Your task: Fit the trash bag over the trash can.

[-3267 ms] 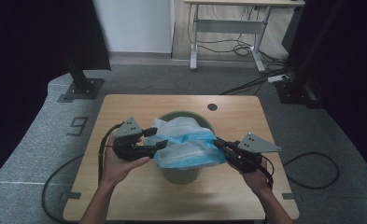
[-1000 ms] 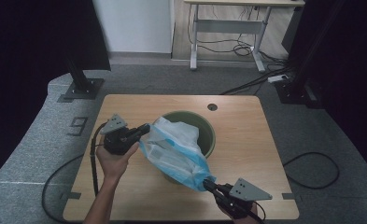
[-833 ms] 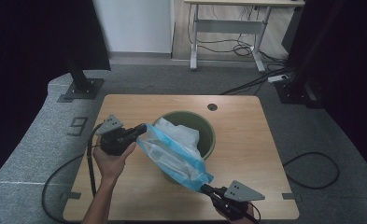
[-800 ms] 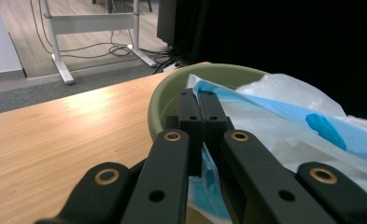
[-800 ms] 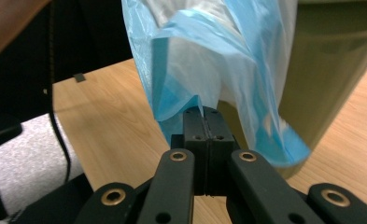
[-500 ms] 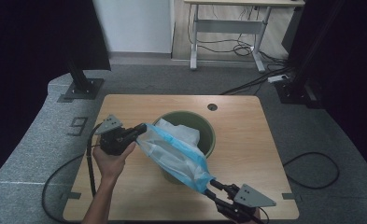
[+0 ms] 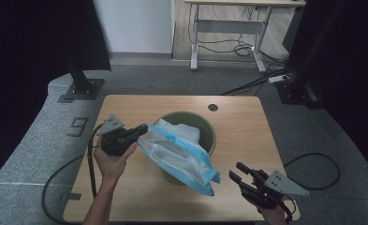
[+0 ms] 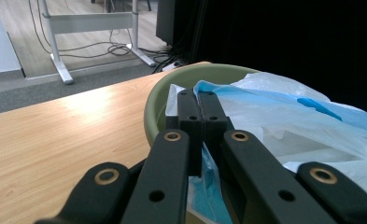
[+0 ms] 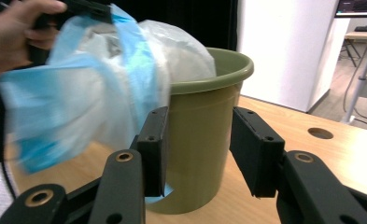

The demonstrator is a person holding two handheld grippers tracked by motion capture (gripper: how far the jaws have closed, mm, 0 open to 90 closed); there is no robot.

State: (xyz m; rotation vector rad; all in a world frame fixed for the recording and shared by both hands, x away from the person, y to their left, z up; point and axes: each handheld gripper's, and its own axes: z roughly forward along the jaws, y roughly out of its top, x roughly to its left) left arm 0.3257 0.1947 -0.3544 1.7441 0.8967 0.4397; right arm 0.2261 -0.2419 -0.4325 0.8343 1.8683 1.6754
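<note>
Left claw (image 7: 142,130) sits at the left side of the counter (image 7: 247,122), hand wrapped under it, pointing right at the bucket (image 7: 207,136). Its jaws are pressed together on the near-left corner of the plastic bag (image 7: 179,157); left gripper view shows the two tips (image 8: 200,105) closed flat with blue film between them.

Right claw (image 7: 238,171) is at the near right corner, jaws spread wide, empty, aimed back toward the bucket, apart from the bag.

The bag is clear with blue edging, crumpled, hanging diagonally from the left claw across the bucket's near rim, with its lower corner off the near right side.

The bucket is olive green, upright, mid-counter. Right gripper view (image 9: 197,151) shows its side wall (image 9: 204,140) framed between the open jaws and white plastic bulging above the rim.
</note>
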